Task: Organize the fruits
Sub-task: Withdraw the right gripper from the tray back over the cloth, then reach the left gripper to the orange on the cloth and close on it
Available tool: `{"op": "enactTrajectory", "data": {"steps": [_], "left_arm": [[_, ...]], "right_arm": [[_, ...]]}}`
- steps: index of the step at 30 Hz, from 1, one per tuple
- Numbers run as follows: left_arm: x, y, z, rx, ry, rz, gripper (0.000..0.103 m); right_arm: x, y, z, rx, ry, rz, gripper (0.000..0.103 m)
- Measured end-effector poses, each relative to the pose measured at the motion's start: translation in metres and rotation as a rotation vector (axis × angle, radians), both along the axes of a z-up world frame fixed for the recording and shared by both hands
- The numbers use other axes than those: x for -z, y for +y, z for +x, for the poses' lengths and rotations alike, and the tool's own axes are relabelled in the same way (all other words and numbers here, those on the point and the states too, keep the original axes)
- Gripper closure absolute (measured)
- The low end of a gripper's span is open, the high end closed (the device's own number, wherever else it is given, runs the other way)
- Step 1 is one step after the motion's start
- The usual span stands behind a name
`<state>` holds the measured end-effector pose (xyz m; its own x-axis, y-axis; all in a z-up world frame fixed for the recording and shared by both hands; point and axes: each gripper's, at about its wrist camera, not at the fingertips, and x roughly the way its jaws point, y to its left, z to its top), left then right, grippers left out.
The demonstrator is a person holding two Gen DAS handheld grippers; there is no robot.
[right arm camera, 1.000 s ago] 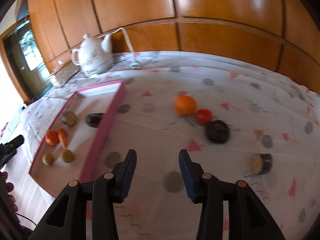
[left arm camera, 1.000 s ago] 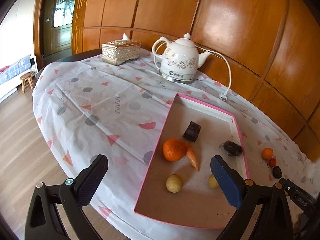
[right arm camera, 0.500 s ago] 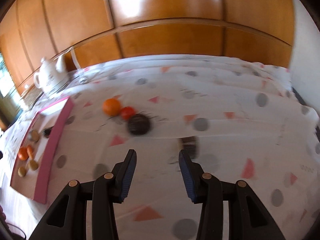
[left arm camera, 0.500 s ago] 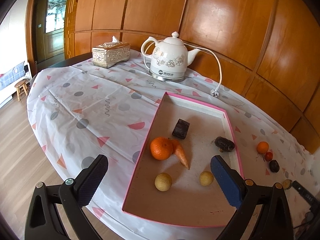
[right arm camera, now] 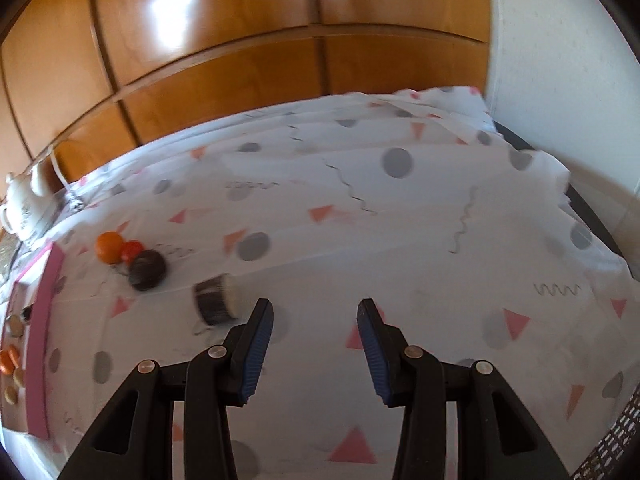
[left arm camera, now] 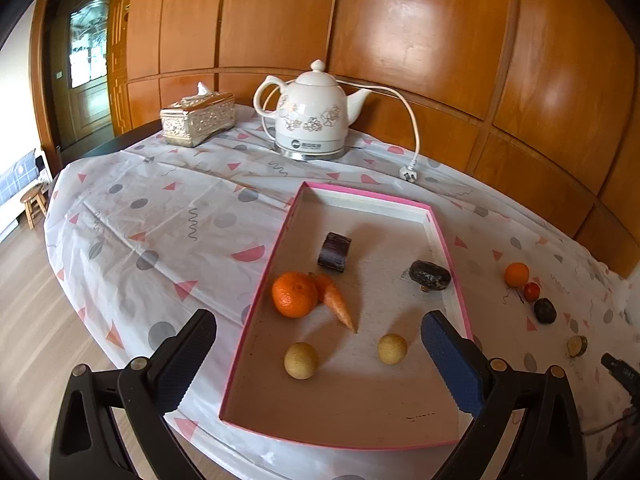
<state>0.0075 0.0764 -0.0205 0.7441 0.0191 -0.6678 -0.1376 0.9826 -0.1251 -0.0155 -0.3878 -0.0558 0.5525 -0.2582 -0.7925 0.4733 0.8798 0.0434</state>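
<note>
Bright daylight glares off the wood panelling [left arm camera: 420, 40] in both views; the right wrist view is motion-blurred (worst at left), and fisheye edges bend darkly.

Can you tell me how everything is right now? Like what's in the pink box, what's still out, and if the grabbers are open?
pink tray: holds six pieces
big orange: in tray, touching carrot
small orange: out on cloth
red fruit: out on cloth
dark round fruit: out on cloth
cut dark piece: out, on its side
kettle: lid on, unplugged
left gripper: open, empty
right gripper: open, empty
</note>
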Motion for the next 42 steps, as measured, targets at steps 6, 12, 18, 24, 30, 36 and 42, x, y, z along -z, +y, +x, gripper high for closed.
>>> {"op": "enactTrajectory", "data": {"steps": [6,12,18,24,30,36,42], "left_arm": [[-0.001,-0.013,0.002,0.044,0.0,0.025,0.0],[-0.001,-0.023,0.006,0.086,0.009,0.023,0.0],[-0.004,-0.038,0.01,0.145,0.005,0.019,0.0],[-0.005,-0.058,0.02,0.238,0.035,0.013,0.0],[-0.006,-0.085,0.035,0.337,0.071,-0.004,0.002],[-0.007,-0.116,0.058,0.407,0.118,-0.024,0.015],[-0.003,-0.156,0.084,0.503,0.163,-0.032,0.034]], "right_arm": [[0.004,-0.012,-0.005,0.043,0.006,-0.017,0.058],[0.007,-0.026,-0.012,0.098,0.012,-0.022,0.058],[0.01,-0.035,-0.015,0.131,0.015,-0.016,0.058],[0.012,-0.039,-0.015,0.144,0.018,-0.023,0.058],[0.013,-0.048,-0.02,0.178,0.019,-0.035,0.058],[0.015,-0.054,-0.023,0.191,0.027,-0.047,0.058],[0.02,-0.057,-0.023,0.189,0.033,-0.041,0.058]]}}
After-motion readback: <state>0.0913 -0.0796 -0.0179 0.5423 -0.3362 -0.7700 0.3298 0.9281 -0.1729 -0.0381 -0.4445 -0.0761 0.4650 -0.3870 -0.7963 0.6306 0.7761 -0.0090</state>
